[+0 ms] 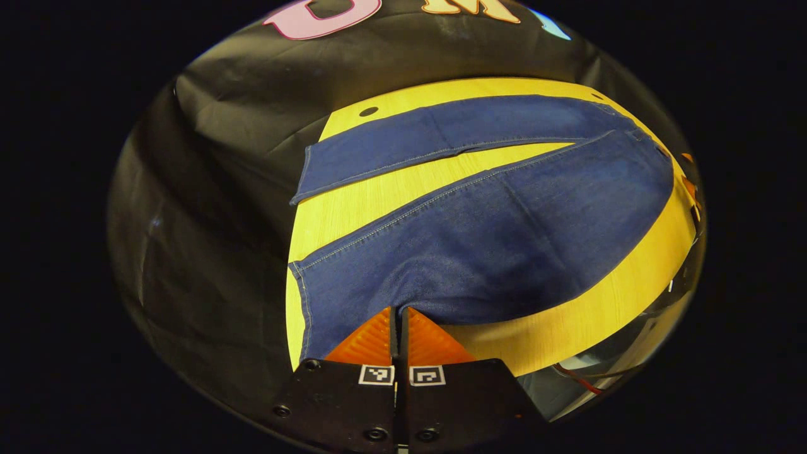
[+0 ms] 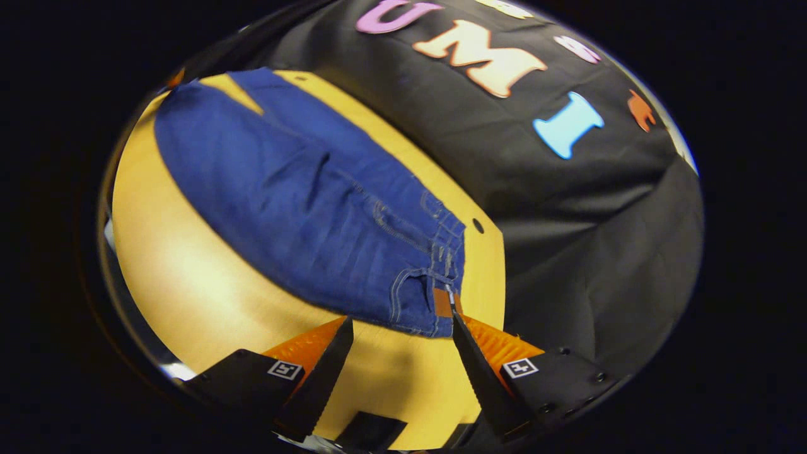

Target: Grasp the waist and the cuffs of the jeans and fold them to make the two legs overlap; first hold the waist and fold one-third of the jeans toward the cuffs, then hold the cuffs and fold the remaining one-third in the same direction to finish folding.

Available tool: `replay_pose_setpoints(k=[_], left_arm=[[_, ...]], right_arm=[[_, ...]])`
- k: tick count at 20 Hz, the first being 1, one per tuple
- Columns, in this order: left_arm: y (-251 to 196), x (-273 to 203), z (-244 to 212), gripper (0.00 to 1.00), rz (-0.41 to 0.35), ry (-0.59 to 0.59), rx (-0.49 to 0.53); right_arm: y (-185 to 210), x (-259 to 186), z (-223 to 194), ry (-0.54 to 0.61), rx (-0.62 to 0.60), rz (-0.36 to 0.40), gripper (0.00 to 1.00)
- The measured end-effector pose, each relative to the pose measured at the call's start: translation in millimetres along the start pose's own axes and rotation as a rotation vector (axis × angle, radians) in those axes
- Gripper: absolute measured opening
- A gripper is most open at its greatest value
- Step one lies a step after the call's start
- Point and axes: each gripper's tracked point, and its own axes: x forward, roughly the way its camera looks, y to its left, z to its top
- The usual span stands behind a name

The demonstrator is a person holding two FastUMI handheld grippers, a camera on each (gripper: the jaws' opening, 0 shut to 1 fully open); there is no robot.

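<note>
Pinching the near leg's hem of the jeans (image 1: 479,233) in our left fingers (image 1: 400,328); our right fingers (image 2: 400,340) are spreading just short of the waist (image 2: 441,277), legs running away ahead.

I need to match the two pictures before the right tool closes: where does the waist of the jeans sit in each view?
Left gripper view: the waist is at the upper right, far end of the jeans.
Right gripper view: the waist is at lower centre, just ahead of the open right tool.
Shared landmark: the dark hole in the yellow table, beside the waist.

One pair of jeans (image 1: 479,233), one table (image 1: 586,315), two grippers (image 1: 398,315).
</note>
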Motion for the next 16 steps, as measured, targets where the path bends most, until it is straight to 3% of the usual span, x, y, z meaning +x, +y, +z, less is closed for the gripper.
replay_pose_setpoints(k=[5, 9, 10, 12, 15, 16], left_arm=[[1.1, 0.0, -0.9, 0.0, 0.025, 0.016, -0.015], [2.4, 1.3, -3.3, 0.0, 0.031, 0.032, -0.016], [2.9, 1.3, -4.2, 0.0, 0.032, 0.035, -0.017], [3.3, 1.4, -2.9, 0.0, 0.034, 0.038, -0.022], [3.8, 0.8, -1.7, 0.0, 0.027, 0.023, -0.047], [3.7, 0.9, -0.7, 0.0, 0.022, 0.014, -0.062]], right_arm=[[16.8, 26.6, -15.6, 0.05, -0.151, 0.046, 0.99], [11.3, 52.7, -10.7, 0.059, -0.247, 0.04, 0.82], [14.0, 56.0, -11.8, 0.068, -0.263, 0.062, 0.72], [26.3, 60.1, -13.2, 0.082, -0.311, 0.133, 0.43], [18.0, 67.3, -16.6, 0.094, -0.335, 0.113, 0.0], [17.4, 66.8, -17.3, 0.1, -0.296, 0.107, 0.04]])
